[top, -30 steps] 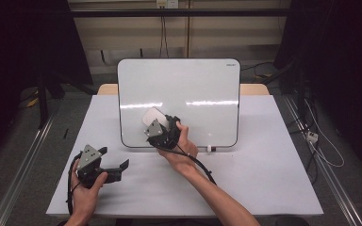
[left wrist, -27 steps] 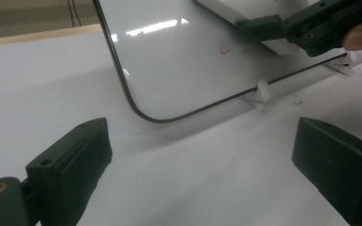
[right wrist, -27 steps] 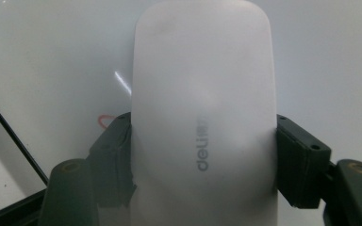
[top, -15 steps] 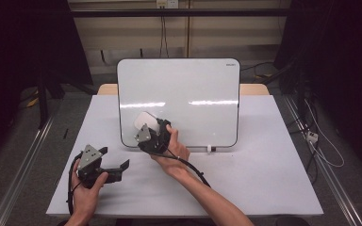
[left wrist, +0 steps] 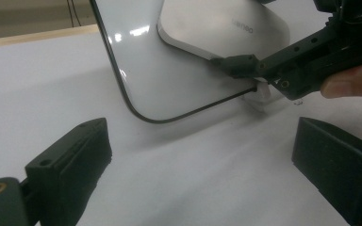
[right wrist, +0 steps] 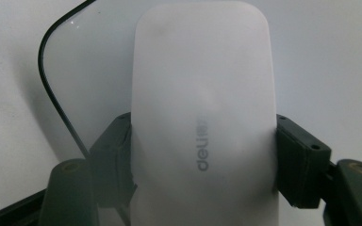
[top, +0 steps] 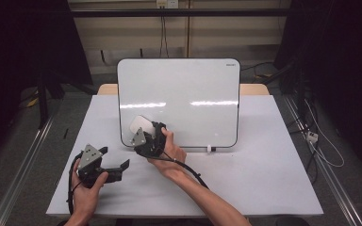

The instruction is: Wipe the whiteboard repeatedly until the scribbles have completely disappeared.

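Observation:
A white whiteboard [top: 179, 94] with a thin black rim stands upright at the table's back middle. A white rounded eraser [top: 139, 125] lies against its lower left corner. My right gripper [top: 143, 136] is shut on that eraser. In the right gripper view the eraser [right wrist: 202, 108] sits squeezed between both black pads [right wrist: 301, 160], over the board's corner [right wrist: 99, 56]. My left gripper [top: 115, 159] rests low at the front left, open with nothing between its jaws. The left gripper view looks past them at the board [left wrist: 169, 80] and the eraser [left wrist: 226, 23].
A light grey mat [top: 273, 179] covers the table. A small white foot [top: 209, 149] props the board's bottom edge. The right gripper's cable [top: 188, 169] trails across the mat. Metal rails [top: 330, 179] run along both sides of the table, and dark curtains hang beyond them.
My right gripper has slid the eraser left and slightly down across the board, to its lower left corner. The left gripper has stayed put.

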A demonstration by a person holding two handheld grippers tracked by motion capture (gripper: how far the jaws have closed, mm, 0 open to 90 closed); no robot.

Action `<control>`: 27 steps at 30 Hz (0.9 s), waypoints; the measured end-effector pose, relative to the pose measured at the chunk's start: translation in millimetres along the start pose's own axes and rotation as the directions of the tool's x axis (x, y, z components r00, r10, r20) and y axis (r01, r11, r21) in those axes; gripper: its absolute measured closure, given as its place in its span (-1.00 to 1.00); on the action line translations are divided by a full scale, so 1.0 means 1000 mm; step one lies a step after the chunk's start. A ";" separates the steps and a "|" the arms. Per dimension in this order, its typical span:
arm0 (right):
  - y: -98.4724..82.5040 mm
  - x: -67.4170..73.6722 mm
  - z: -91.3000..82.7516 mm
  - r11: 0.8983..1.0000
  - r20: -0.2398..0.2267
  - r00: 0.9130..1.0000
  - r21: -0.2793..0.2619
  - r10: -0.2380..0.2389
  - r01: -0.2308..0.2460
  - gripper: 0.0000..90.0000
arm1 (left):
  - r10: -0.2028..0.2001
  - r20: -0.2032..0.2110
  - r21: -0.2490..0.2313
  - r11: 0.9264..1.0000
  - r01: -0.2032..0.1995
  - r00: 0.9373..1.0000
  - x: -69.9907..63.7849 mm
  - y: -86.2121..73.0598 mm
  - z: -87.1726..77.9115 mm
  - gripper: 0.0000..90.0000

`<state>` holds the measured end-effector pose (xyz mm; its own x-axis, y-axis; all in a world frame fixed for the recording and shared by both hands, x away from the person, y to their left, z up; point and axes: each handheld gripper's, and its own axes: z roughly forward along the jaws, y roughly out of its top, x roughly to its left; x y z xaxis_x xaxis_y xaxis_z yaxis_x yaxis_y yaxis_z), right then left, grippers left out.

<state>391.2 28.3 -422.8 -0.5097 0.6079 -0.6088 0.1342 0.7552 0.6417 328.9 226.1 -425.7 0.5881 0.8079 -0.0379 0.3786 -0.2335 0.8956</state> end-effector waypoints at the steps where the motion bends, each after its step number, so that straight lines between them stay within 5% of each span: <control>1: 0.000 0.000 0.000 1.000 -0.004 1.000 0.001 0.003 -0.003 -0.30 | 0.000 0.000 0.000 1.000 0.000 1.000 0.000 0.000 0.000 -0.89; 8: -0.003 -0.005 -0.004 1.000 0.000 1.000 -0.001 0.004 -0.004 -0.30 | -0.019 -0.006 -0.009 1.000 0.018 1.000 0.002 -0.001 -0.002 -0.89; 15: -0.019 -0.037 -0.012 0.998 0.026 0.998 0.009 0.065 -0.065 -0.30 | -0.012 -0.010 -0.010 1.000 0.012 1.000 0.002 -0.001 -0.004 -0.89; 27: -0.034 -0.065 -0.019 0.988 0.054 0.987 0.007 0.151 -0.151 -0.30 | -0.015 -0.012 -0.009 1.000 0.015 1.000 0.003 -0.002 -0.005 -0.89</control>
<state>403.7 -41.5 -396.5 -0.4369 0.7271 -0.5296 0.2155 0.6562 0.7232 326.6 231.4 -425.5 0.5735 0.8179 -0.0462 0.3809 -0.2163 0.8989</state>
